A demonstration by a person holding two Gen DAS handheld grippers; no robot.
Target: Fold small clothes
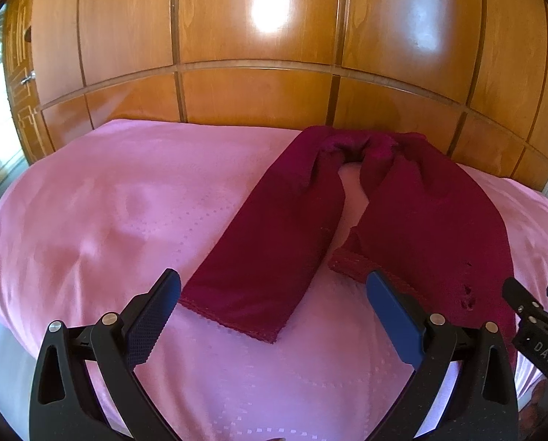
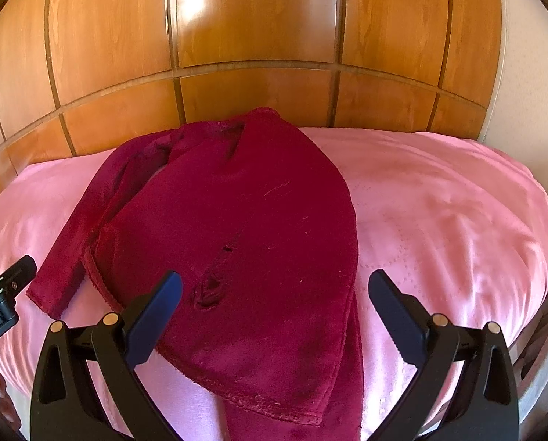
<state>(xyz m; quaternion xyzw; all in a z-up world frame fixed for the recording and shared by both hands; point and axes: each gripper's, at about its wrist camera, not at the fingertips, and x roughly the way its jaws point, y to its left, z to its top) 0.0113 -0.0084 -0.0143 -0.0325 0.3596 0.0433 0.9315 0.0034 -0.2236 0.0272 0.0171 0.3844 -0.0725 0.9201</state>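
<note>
The left hand-held gripper [image 1: 274,286] is hovering with its two black fingers spread wide, gripping nothing; the hem of one sleeve is lying between the fingertips on the bed below. The right hand-held gripper [image 2: 276,286] is likewise gaping wide and holding nothing, poised over the lower part of the garment, its left finger [image 2: 156,312] showing in front of the cloth near a small puckered hole [image 2: 208,292].

The dark red velvety long-sleeved garment [image 2: 237,220] is lying spread on the bed, its hem toward the person and its neck end toward the wardrobe. Seen from the left wrist, one long sleeve [image 1: 266,242] is stretching diagonally from the bunched neck area down to a stitched cuff edge, with a strip of bedcover showing between it and the garment's body.

The shiny pink satin bedcover [image 1: 108,202], with faint dotted quilting, is covering the whole bed. Beyond it, a glossy orange-brown panelled wooden wardrobe [image 2: 255,36] is filling the background, catching bright reflections.
</note>
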